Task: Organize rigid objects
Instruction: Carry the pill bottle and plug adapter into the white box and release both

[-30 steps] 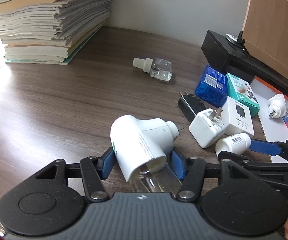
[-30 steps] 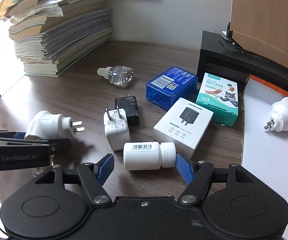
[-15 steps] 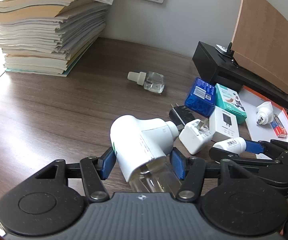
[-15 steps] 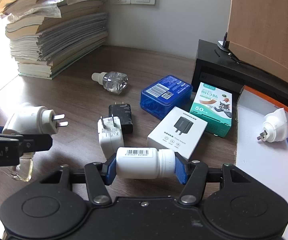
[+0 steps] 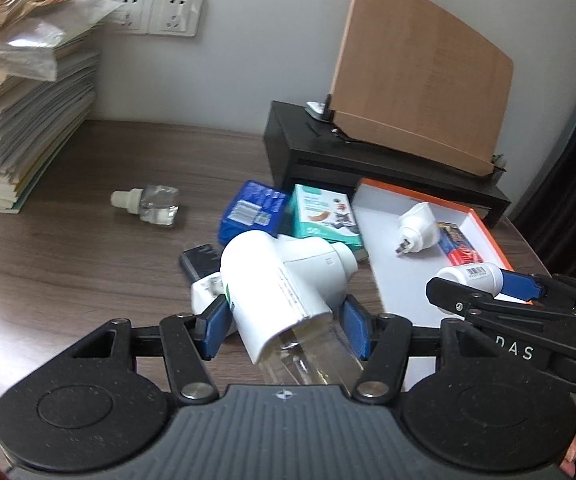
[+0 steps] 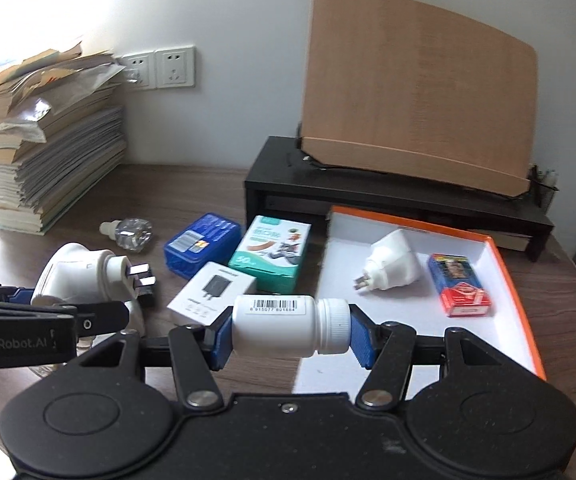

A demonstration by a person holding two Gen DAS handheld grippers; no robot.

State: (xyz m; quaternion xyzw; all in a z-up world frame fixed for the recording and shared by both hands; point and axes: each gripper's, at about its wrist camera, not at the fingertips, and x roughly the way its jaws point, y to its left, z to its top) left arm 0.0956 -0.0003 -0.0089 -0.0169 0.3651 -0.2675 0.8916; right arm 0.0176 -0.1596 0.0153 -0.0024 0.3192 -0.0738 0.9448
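My left gripper (image 5: 284, 330) is shut on a white plug-in vaporizer (image 5: 284, 276) with a clear bottle under it, held above the wooden table. The vaporizer also shows in the right wrist view (image 6: 88, 272). My right gripper (image 6: 291, 338) is shut on a white pill bottle (image 6: 288, 324) with a barcode label, held sideways above the near edge of the orange-rimmed white tray (image 6: 499, 256). The bottle also shows in the left wrist view (image 5: 469, 274). In the tray lie another white vaporizer (image 6: 391, 266) and a red and blue card box (image 6: 457, 290).
On the table lie a clear refill bottle (image 6: 130, 232), a blue box (image 6: 202, 244), a teal bandage box (image 6: 270, 252), a white charger box (image 6: 212, 294) and a black charger (image 5: 200, 260). A black stand (image 6: 387, 200) with a wooden board is behind. Stacked books (image 6: 44, 164) are at the left.
Both grippers have risen and moved right toward the tray. The right gripper closed on the pill bottle and lifted it off the table. The left gripper still holds the vaporizer.
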